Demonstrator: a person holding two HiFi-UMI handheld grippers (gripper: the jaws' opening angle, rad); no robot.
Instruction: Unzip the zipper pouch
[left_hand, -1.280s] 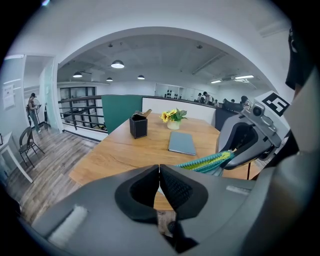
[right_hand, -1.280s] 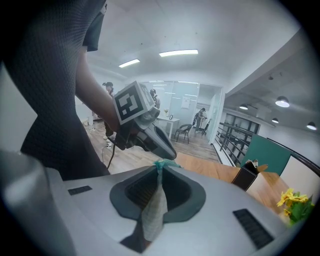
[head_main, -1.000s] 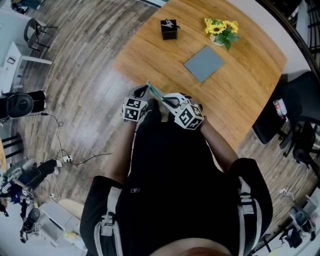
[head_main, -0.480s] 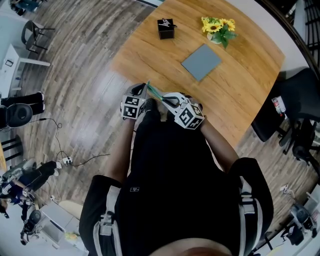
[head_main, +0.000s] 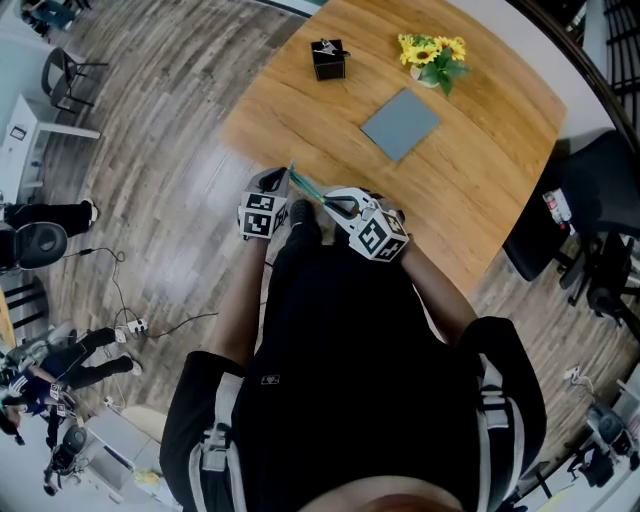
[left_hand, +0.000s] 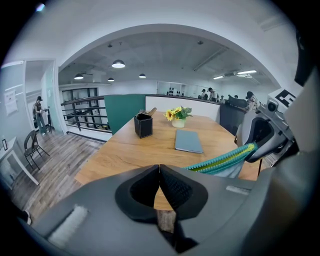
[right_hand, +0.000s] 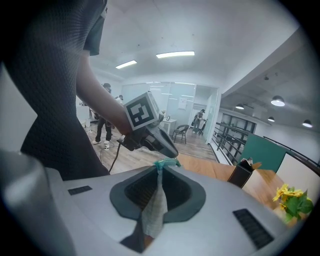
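The zipper pouch, grey fabric with a teal and yellow-green zipper (head_main: 308, 186), hangs between my two grippers just off the table's near edge. My right gripper (head_main: 324, 199) is shut on the pouch fabric (right_hand: 154, 210), which stands pinched between its pads. In the left gripper view the zipper (left_hand: 220, 160) runs from the right gripper (left_hand: 252, 149) towards my left gripper (left_hand: 159, 166), whose jaws are shut. In the right gripper view the left gripper (right_hand: 172, 151) has its tips on the zipper's teal end (right_hand: 165, 162). The pull itself is hidden.
On the wooden table (head_main: 480, 180) lie a grey notebook (head_main: 400, 124), a black box (head_main: 328, 60) and a pot of sunflowers (head_main: 432, 55), all far from the grippers. A black chair (head_main: 560, 230) stands at the table's right. Cables lie on the floor at left.
Both grippers keep their holds and places. Only the head view has drifted a little, so the table things sit slightly further up and left.
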